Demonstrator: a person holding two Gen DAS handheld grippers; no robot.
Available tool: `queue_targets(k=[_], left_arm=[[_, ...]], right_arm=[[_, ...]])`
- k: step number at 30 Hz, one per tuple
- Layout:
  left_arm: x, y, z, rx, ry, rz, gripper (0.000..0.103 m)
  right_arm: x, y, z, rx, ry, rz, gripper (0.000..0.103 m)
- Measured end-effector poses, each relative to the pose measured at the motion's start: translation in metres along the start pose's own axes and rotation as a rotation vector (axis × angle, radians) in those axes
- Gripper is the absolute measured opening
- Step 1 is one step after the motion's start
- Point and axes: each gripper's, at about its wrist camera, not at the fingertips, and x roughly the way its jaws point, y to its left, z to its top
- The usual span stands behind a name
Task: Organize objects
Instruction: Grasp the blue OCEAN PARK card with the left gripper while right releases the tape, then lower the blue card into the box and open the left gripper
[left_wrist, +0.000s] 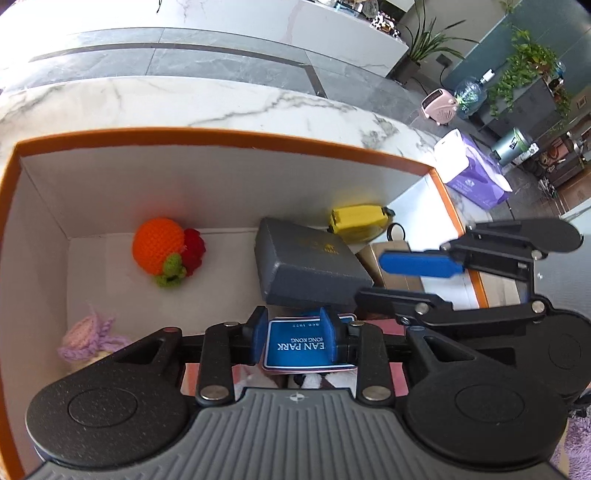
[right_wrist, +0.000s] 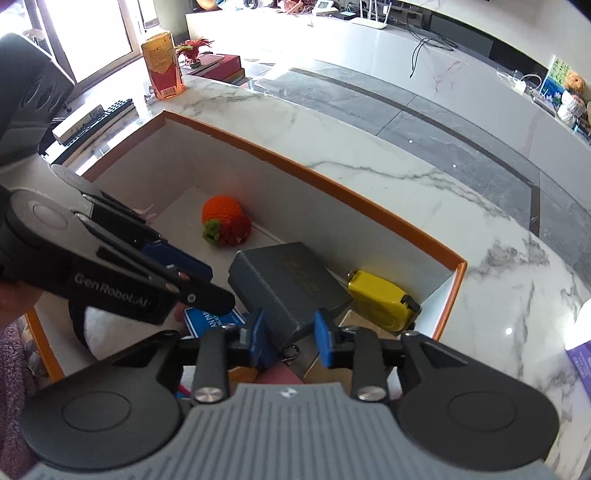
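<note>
An orange-rimmed box (left_wrist: 221, 134) with white walls holds a crocheted orange (left_wrist: 159, 247) (right_wrist: 221, 218), a grey case (left_wrist: 306, 266) (right_wrist: 284, 284), a yellow tape measure (left_wrist: 358, 219) (right_wrist: 380, 295), a purple crocheted piece (left_wrist: 85, 339) and a blue card (left_wrist: 295, 343) (right_wrist: 207, 319). My left gripper (left_wrist: 295, 332) (right_wrist: 221, 286) hovers open over the blue card, which lies flat and reaches past the right pad. My right gripper (right_wrist: 293, 341) (left_wrist: 369, 277) is open at the grey case's near corner; the corner shows in the gap between its pads.
The box sits on a marble table (left_wrist: 184, 103). A small cardboard box (left_wrist: 395, 258) lies beside the grey case. An orange drink bottle (right_wrist: 164, 62) stands at the far left of the table, a purple tissue pack (left_wrist: 472, 173) past the box's right end.
</note>
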Motion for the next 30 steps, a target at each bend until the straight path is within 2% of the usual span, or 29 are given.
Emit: queue_targets(k=[4, 8, 15, 19, 23, 26, 30], left_arm=[[0.008, 0.002, -0.002, -0.023, 0.013, -0.025, 0.028], [0.008, 0.004, -0.001, -0.03, 0.044, -0.026, 0.028], [0.007, 0.003, -0.003, -0.024, 0.048, -0.013, 0.028], [0.0, 0.007, -0.001, -0.031, 0.007, -0.024, 0.027], [-0.007, 0.016, 0.01, -0.07, -0.053, -0.013, 0.027], [0.002, 0.016, 0.019, -0.079, -0.039, 0.015, 0.027], [0.02, 0.015, 0.03, -0.086, 0.033, 0.027, 0.028]], right_arm=[[0.011, -0.001, 0.0, -0.054, 0.03, -0.029, 0.026], [0.015, 0.002, -0.003, -0.128, 0.032, -0.015, 0.023], [0.035, 0.031, -0.009, -0.387, 0.115, -0.084, 0.022], [0.033, 0.028, -0.004, -0.375, 0.138, -0.087, 0.023], [0.015, 0.005, 0.004, -0.257, 0.094, -0.037, 0.023], [0.006, -0.007, 0.007, -0.227, 0.088, -0.048, 0.024], [-0.001, -0.011, 0.012, -0.233, 0.124, -0.033, 0.025]])
